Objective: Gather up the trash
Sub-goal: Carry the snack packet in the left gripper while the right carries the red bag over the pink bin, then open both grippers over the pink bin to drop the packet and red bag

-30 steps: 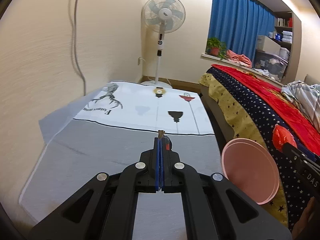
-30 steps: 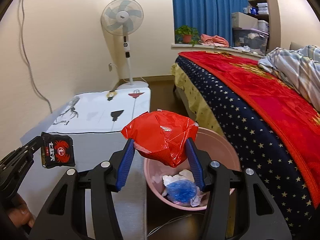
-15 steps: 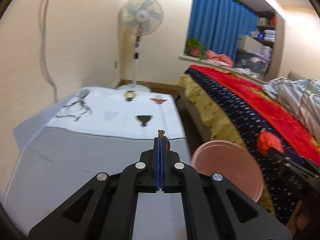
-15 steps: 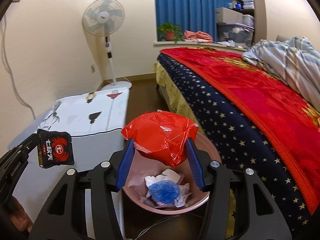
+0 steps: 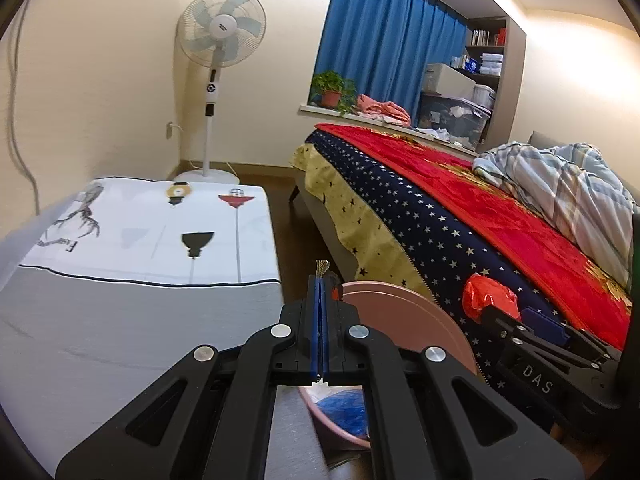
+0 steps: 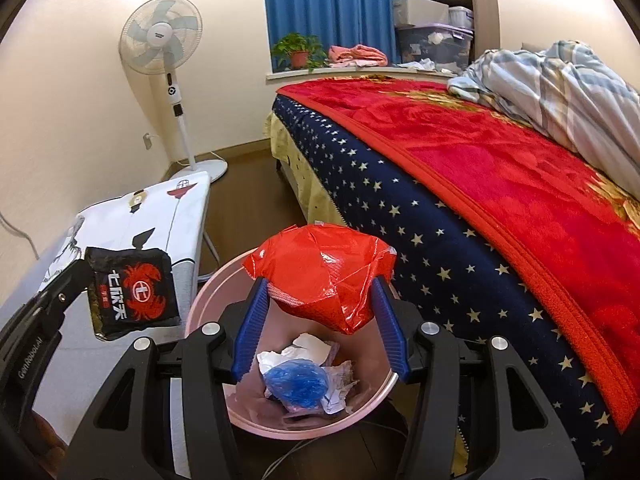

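The red plastic bag [image 6: 326, 280], pinched in the right hand-held gripper [image 6: 320, 332], hangs over the pink bin [image 6: 208, 284]. The left hand-held gripper [image 5: 320, 300], pressed together on the black snack packet [image 6: 132, 292], holds it beside the bin's rim, so letting go there could drop it onto the floor.

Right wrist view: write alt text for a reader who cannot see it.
The right gripper holds a crumpled red plastic bag over a round pink plastic bin containing white paper and blue plastic. At left, the left gripper pinches a black snack packet with a red crab; a red-blanketed bed lies right.
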A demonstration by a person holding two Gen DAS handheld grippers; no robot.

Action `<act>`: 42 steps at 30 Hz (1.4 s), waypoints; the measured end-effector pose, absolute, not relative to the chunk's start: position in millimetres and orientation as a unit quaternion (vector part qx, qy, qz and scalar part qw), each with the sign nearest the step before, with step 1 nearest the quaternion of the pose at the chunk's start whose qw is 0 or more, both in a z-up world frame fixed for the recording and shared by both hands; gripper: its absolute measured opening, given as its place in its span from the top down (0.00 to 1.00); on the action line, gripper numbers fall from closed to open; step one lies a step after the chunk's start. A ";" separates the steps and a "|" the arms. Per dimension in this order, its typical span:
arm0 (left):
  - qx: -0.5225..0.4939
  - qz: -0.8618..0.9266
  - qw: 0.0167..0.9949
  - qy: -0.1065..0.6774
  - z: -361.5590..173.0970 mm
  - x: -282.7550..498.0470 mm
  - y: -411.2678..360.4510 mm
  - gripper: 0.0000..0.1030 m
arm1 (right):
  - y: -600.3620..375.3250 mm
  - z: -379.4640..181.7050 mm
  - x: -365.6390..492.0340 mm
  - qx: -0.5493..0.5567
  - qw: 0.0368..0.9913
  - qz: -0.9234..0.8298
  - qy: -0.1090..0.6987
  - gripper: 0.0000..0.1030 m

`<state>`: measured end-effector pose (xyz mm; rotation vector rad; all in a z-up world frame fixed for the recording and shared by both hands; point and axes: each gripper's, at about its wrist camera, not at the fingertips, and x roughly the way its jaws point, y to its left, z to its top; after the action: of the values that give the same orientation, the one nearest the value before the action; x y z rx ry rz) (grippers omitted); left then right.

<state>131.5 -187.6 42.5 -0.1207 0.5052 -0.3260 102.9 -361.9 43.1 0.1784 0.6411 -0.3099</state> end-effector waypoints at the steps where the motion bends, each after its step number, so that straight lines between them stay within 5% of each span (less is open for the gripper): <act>1: -0.059 -0.163 0.953 0.250 41.0 132.8 -190.7 1.00 | -362.7 42.4 104.1 0.087 0.933 -0.152 0.314 0.49; 37: -0.061 -0.192 0.943 0.264 26.8 144.6 -221.5 0.99 | -372.6 30.7 108.3 0.076 0.927 -0.165 0.330 0.48; 40: -0.065 -0.194 0.939 0.278 25.3 149.1 -218.1 0.81 | -373.4 31.2 108.7 0.064 0.925 -0.178 0.329 0.17; 41: -0.071 -0.193 0.938 0.279 25.4 149.0 -213.6 0.68 | -374.5 31.9 108.1 0.067 0.925 -0.178 0.328 0.14; 42: -0.077 -0.190 0.939 0.275 27.3 147.0 -208.7 0.67 | -376.1 33.3 107.1 0.072 0.925 -0.176 0.330 0.14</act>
<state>147.0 -208.7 27.3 -0.1565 0.5611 -0.3869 107.1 -376.1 33.3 0.1475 0.6768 -0.3605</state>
